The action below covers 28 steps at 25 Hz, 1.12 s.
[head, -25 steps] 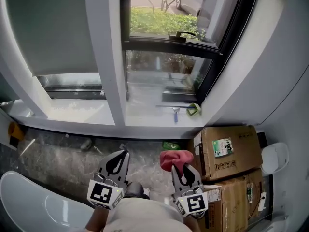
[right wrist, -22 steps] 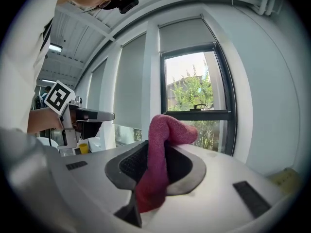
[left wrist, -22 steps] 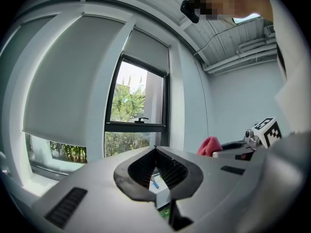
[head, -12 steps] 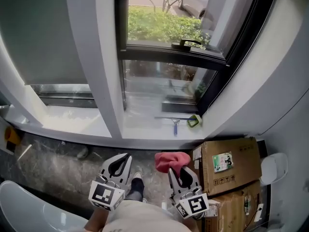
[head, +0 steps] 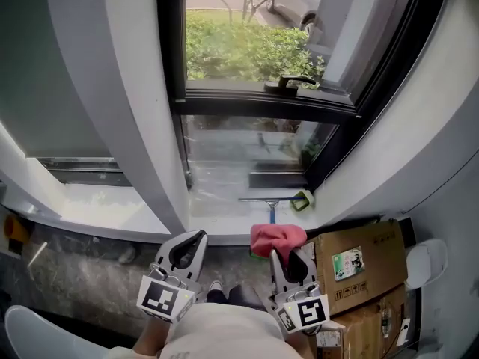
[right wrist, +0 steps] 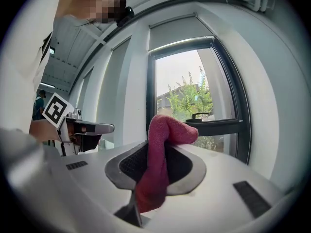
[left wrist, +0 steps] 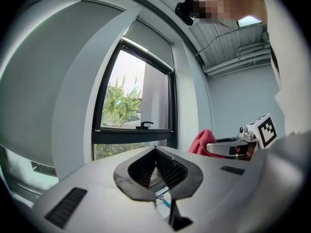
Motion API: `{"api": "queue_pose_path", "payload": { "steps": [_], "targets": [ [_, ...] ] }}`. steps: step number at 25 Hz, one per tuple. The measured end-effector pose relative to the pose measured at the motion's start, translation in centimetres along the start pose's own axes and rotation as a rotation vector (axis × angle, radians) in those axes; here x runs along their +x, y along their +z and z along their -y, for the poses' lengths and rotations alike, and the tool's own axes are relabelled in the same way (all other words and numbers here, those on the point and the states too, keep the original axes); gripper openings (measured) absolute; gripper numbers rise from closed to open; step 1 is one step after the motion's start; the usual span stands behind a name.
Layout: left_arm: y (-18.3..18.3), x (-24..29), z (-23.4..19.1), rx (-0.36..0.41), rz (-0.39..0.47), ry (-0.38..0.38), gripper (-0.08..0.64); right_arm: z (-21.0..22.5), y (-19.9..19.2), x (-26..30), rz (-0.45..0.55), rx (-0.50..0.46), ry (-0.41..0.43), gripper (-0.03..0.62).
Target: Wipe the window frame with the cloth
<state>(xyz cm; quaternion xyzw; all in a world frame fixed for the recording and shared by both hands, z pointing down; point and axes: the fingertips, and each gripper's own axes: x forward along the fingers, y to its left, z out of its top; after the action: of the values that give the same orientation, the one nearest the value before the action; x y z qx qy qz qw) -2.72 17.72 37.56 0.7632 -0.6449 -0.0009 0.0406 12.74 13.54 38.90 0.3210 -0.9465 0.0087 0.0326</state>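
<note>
Two grippers, each with one black-and-white marker cube.
- Left gripper [head: 196, 240]: grey shell, ribbed black pads, jaws together with nothing between them.
- Right gripper [head: 289, 256]: jaws clamped on the cloth [head: 275, 238]. One cloth, pinkish red and soft with a fuzzy nap. It is bunched, with a rounded fold standing up past the jaw tips. It is held in the air near the sill and touches no part of the window.

Beside the right gripper are two cardboard boxes [head: 361, 254], brown, stacked, with a printed label on the top one.

Floor [head: 82, 275]: dark mottled stone.

Sill [head: 217, 221]: white and smooth. One squeegee [head: 269, 201] lies on it, with a thin bar and a blue handle. A small green item [head: 301, 199] is just beside it; I cannot tell what it is.

Window frame [head: 262, 103]: dark metal, with one crossbar between the upper and lower panes. One black lever handle [head: 288, 82] sits on the crossbar.

Through the glass: green shrubs [head: 239, 47].
</note>
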Motion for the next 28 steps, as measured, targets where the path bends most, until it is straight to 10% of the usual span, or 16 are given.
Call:
{"api": "queue_pose_path", "payload": {
  "steps": [28],
  "targets": [
    [2.0,17.2,-7.4,-0.024,0.030,0.212,0.008,10.1,2.9,20.1,0.023,-0.116,0.320,0.095]
  ]
}}
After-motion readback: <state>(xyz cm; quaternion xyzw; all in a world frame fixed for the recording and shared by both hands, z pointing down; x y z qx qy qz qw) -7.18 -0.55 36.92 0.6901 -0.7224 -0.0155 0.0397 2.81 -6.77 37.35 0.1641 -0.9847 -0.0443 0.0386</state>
